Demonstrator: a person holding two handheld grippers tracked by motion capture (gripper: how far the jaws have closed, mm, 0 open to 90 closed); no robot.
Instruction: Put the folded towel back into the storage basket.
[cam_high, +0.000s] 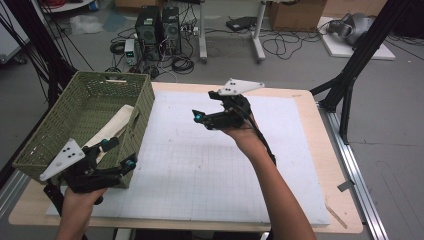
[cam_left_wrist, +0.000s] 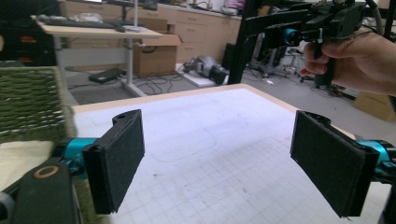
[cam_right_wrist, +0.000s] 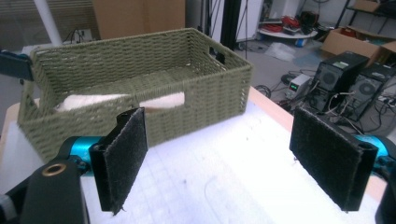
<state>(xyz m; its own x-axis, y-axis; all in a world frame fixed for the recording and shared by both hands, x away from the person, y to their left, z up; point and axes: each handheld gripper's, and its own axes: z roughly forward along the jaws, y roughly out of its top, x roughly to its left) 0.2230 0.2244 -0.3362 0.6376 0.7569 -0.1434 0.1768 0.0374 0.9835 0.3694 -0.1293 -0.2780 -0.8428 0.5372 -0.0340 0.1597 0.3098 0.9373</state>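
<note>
A green wicker basket (cam_high: 90, 100) stands on the table's left side with a cream cloth (cam_high: 114, 126) lying inside, one end draped towards the near right wall. My left gripper (cam_high: 120, 153) hovers at the basket's near right corner, open and holding nothing. My right gripper (cam_high: 205, 106) is held up over the middle of the white gridded mat (cam_high: 200, 170), open and holding nothing. In the left gripper view the open gripper (cam_left_wrist: 229, 163) looks across the mat, with the basket (cam_left_wrist: 32, 102) at the left. The right gripper view has its gripper (cam_right_wrist: 233, 158) facing the basket (cam_right_wrist: 196, 88) and the cloth (cam_right_wrist: 116, 100).
The mat covers most of the wooden table (cam_high: 330, 165). On the floor beyond the far edge stand two computer towers (cam_high: 157, 27) among cables, desk legs (cam_high: 257, 35) and a cardboard box (cam_high: 297, 15). Black frame posts (cam_high: 350, 75) rise at the table's right.
</note>
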